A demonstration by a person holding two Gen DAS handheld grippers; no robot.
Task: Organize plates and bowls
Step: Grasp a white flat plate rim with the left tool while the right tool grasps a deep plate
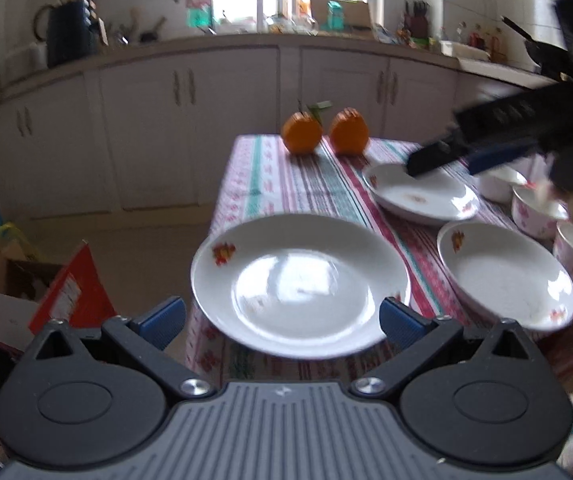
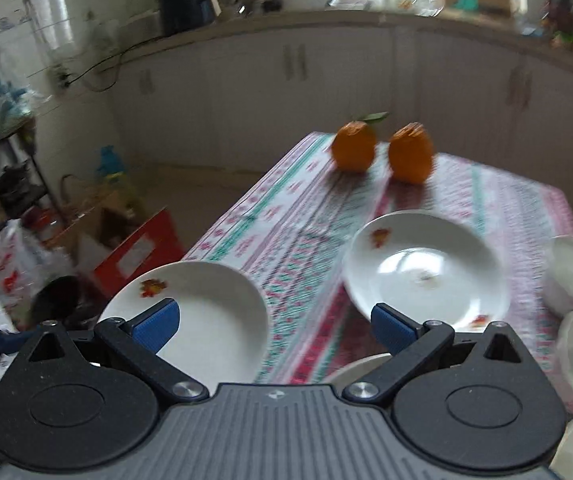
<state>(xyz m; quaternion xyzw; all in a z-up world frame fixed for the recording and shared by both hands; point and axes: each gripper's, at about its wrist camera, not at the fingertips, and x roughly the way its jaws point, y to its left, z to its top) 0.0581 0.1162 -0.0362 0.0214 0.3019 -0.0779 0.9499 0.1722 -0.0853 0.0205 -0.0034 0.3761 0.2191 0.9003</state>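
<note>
Left wrist view has the near plate (image 1: pixel 300 286) lying face up, hanging a bit over the table's (image 1: pixel 286 184) left edge, with the left gripper (image 1: pixel 282 314) spread wide around it and no clear contact. Right gripper (image 2: pixel 272 322) is wide open too, holding nothing, hovering between that plate (image 2: pixel 206 312) and the far plate (image 2: pixel 426 270).

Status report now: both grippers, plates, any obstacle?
Left gripper open, right gripper open. Three white floral plates unstacked. Two oranges far away.
</note>
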